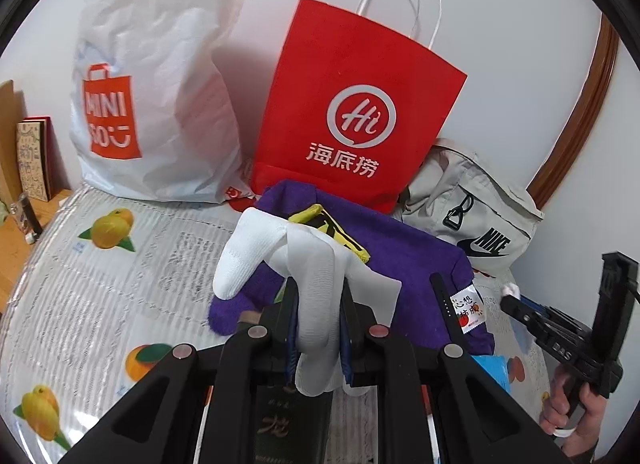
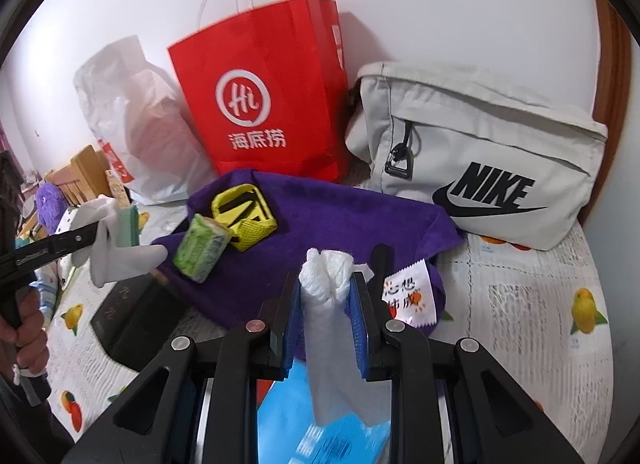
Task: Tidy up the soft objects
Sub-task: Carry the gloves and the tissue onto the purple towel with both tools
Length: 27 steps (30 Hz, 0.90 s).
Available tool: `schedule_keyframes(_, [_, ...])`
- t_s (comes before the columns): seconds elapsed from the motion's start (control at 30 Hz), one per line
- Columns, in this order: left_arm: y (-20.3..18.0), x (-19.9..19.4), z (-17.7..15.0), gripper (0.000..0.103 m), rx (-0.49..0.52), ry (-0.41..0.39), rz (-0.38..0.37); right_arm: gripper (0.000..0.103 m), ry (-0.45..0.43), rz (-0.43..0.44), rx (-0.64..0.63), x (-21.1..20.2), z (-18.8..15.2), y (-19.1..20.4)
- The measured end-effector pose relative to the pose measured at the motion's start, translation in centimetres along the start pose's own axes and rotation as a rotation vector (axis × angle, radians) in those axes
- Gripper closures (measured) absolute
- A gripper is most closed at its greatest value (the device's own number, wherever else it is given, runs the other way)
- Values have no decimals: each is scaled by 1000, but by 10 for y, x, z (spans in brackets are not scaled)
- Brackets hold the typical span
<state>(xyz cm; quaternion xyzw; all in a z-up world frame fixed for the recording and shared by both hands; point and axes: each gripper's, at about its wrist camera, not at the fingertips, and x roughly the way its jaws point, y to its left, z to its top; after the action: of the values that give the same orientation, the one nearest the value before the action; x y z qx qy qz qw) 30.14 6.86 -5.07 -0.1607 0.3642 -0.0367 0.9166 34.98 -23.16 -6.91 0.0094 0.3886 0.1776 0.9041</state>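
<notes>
Left hand-held gripper (image 1: 318,304) pinching white glove (image 1: 320,284); right hand-held gripper (image 2: 325,304) pinching rolled white cloth (image 2: 325,292). Risk: limp fabric slipping out, snagging purple towel (image 2: 320,224).

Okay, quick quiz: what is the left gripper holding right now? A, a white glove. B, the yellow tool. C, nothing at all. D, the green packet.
A: in the left wrist view the left gripper is clamped on a white glove, whose fingers splay above the purple cloth.
</notes>
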Motion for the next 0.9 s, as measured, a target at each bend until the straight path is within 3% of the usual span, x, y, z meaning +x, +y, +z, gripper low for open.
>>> schedule_keyframes(0.43, [-26, 57, 11, 87, -20, 71, -35, 79, 104, -3, 24, 56, 10, -16])
schedule_keyframes(0.9, [-47, 126, 6, 86, -43, 193, -44, 77, 139, 2, 29, 72, 14, -19])
